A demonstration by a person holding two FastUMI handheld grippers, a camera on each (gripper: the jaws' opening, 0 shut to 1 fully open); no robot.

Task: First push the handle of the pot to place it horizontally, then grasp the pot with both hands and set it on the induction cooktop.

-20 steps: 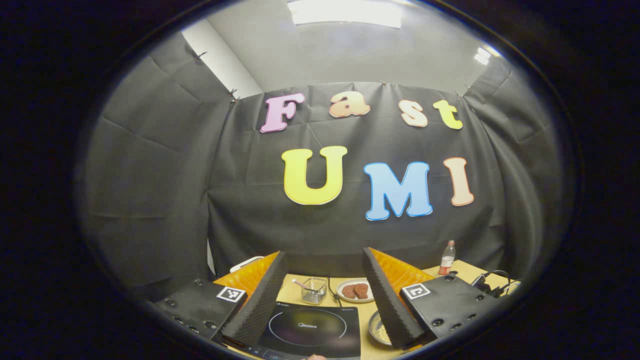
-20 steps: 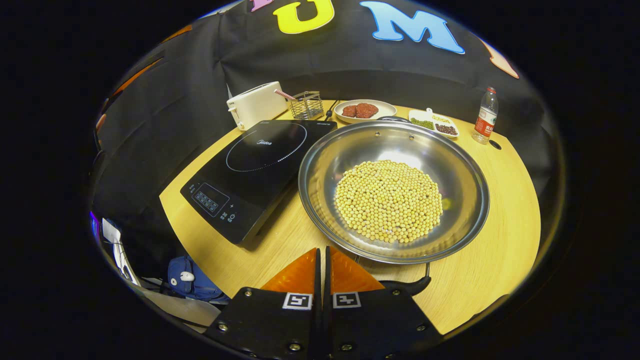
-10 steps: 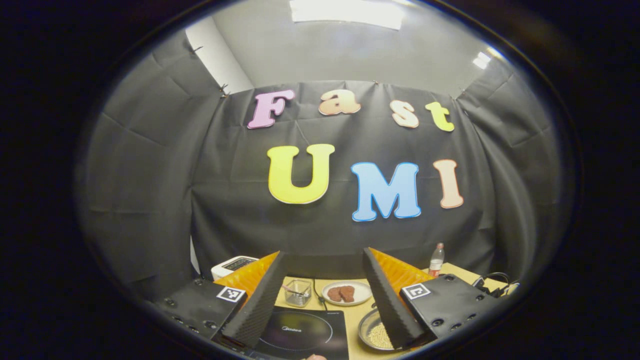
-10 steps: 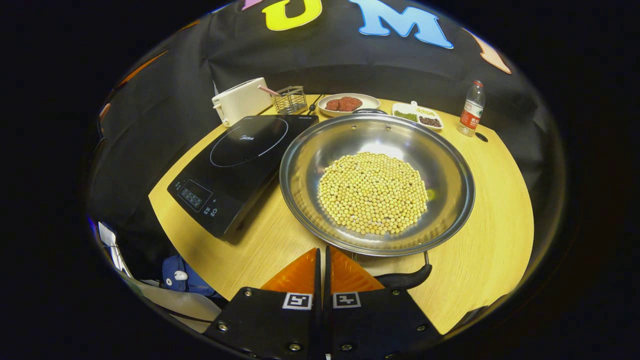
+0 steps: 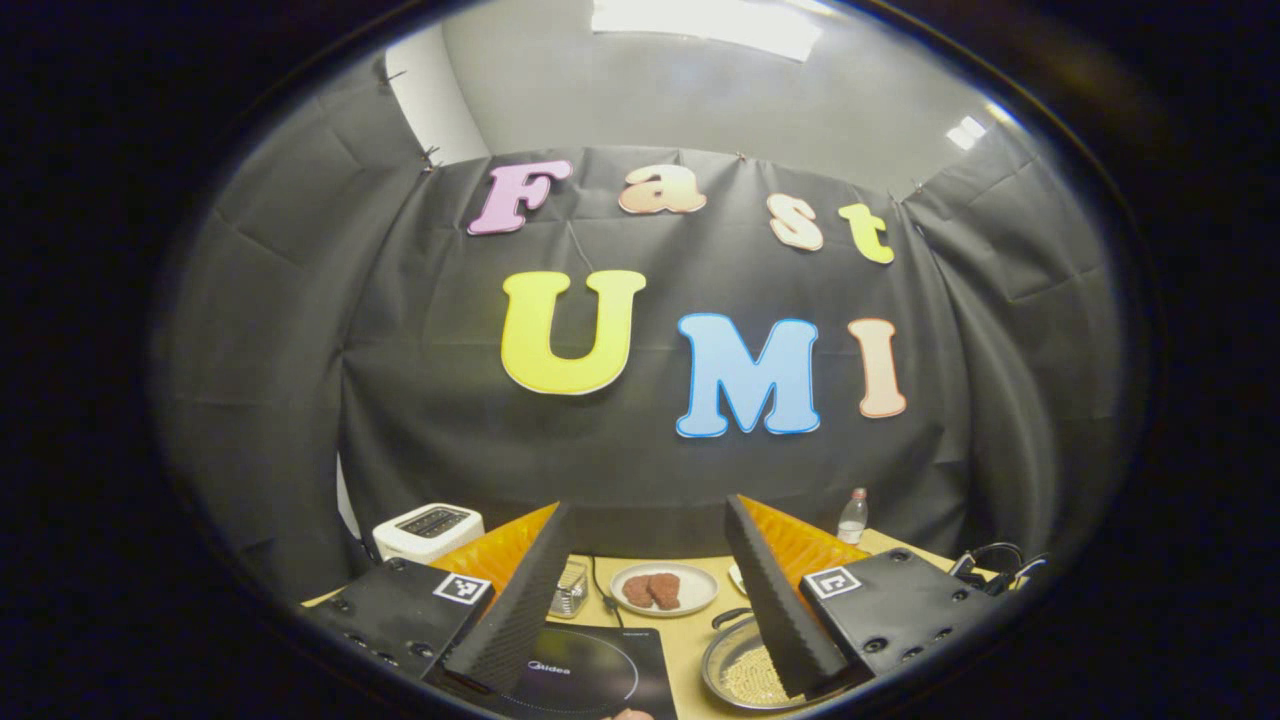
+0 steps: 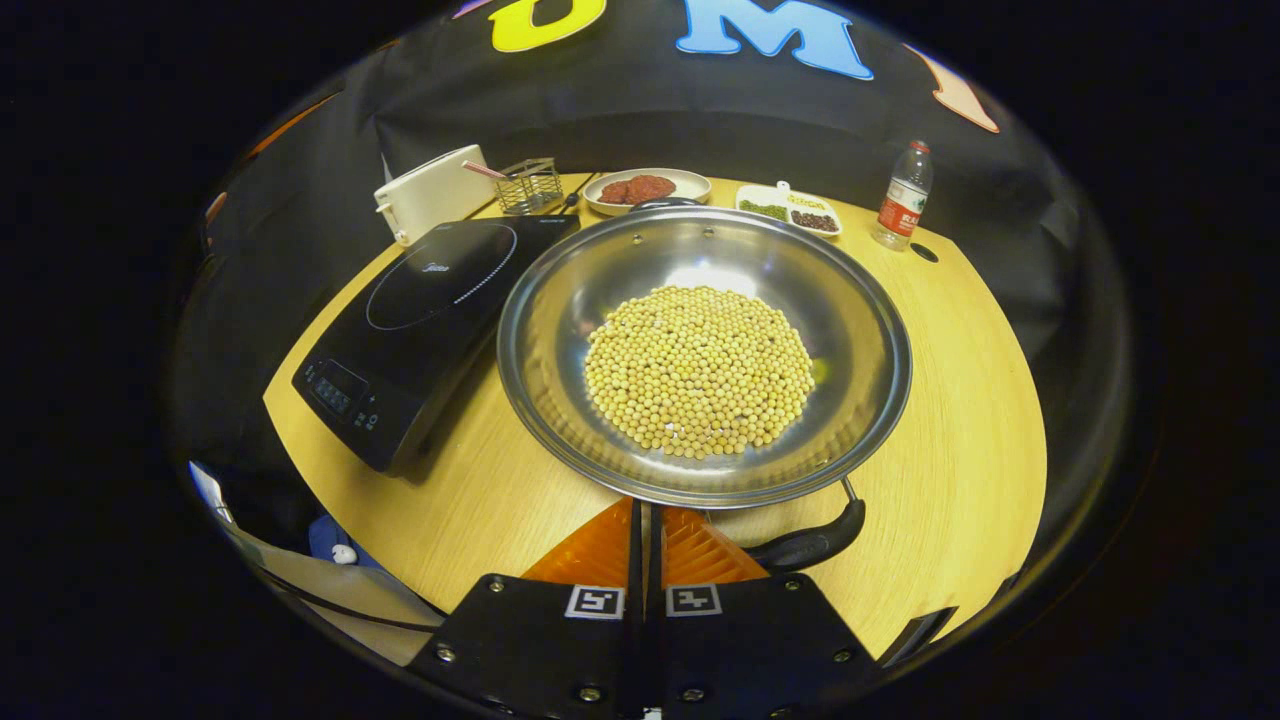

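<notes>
While the pot (image 6: 705,350), heaped with yellow beans (image 6: 700,370), sits on the tabletop (image 6: 960,400) just beside the induction cooktop (image 6: 420,320), the right gripper (image 6: 645,525) hovers at its near rim with fingers pressed together, holding nothing. Its black handle (image 6: 805,545) lies just to the right of those fingers. The left gripper (image 5: 648,590) is held high, fingers spread wide and empty, over the cooktop's far end.
</notes>
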